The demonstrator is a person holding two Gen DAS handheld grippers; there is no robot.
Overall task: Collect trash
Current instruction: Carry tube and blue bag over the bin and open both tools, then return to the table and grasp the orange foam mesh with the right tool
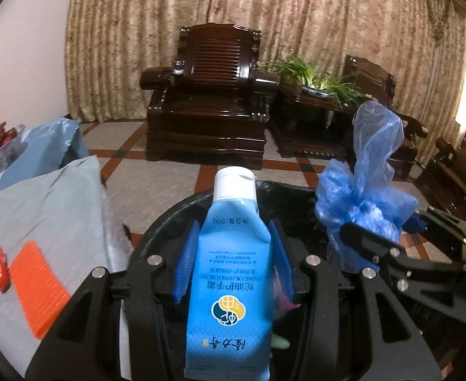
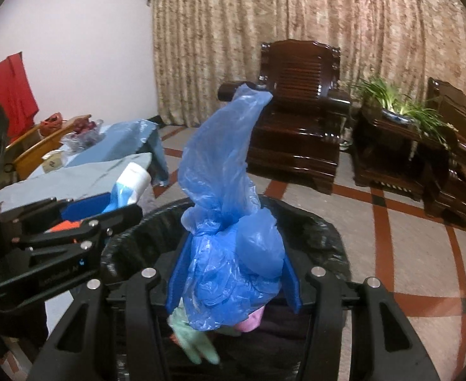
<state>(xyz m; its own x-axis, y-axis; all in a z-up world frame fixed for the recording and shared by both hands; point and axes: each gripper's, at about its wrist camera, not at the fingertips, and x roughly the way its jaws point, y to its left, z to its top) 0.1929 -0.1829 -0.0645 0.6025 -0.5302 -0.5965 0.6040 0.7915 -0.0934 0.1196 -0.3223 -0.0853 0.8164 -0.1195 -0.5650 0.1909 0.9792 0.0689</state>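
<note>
left gripper [image 1: 229, 263]: we're pinching the hand cream tube [image 1: 229, 273], long axis along the fingers, cap forward, over the bin [image 1: 156, 225]
right gripper [image 2: 233, 273]: we're clamping the blue plastic bag [image 2: 229, 247], above the bin's opening
next: both loads sit over the bin; drop is straight down

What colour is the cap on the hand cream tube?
White, on a blue hand cream tube; clearest in the left wrist view.
</note>
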